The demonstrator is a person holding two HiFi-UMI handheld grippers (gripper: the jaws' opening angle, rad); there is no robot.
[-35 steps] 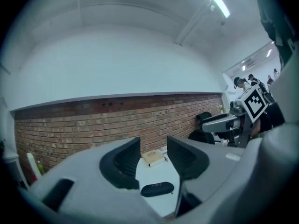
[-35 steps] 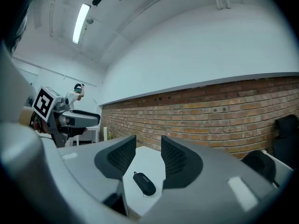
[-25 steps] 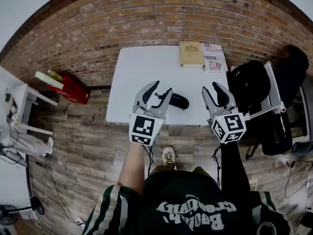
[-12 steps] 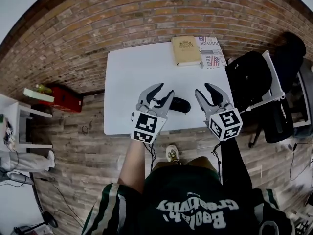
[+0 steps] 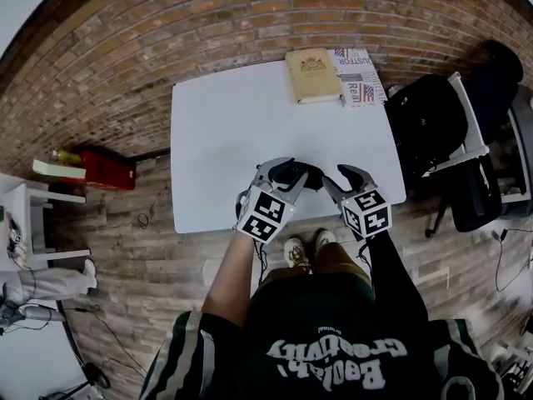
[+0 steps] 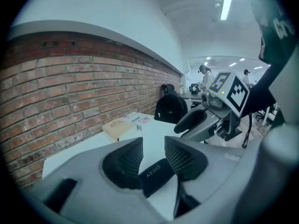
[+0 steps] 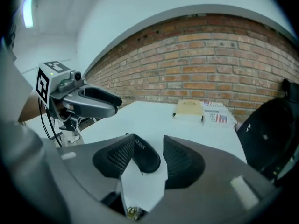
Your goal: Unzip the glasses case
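While a person leans over one white table (image 5: 233,123) set against a brick wall (image 5: 191,32), two hand-held grippers flank a single black glasses case (image 5: 305,173) that lies flat near the table's near edge, roughly midway along it.

The left gripper (image 5: 280,170) points at the case's left end. Its jaws stand apart and have just been closing; the left gripper view shows the case lying on the table in the gap between the two ribbed pads (image 6: 180,157), with neither pad pressing on it.

The right gripper (image 5: 336,177) points at the case's right end. Its jaws are also apart and have just been opening; the right gripper view shows the rounded end of the case between them, close beside the left pad, ungripped. Whether that pad touches the case cannot be told.

Each gripper carries one cube with square markers, two cubes in all, (image 5: 266,215) and (image 5: 366,212).

At the table's far right corner lie one tan book (image 5: 312,75) and, just beside it toward the right edge, one printed paper (image 5: 363,82) showing a flag picture. The case's zip cannot be made out in any view.

Off the table's right edge, one black backpack (image 5: 429,123) rests on a chair (image 5: 466,152). Off the left edge, one red box (image 5: 108,168) sits on the wooden floor (image 5: 150,257).
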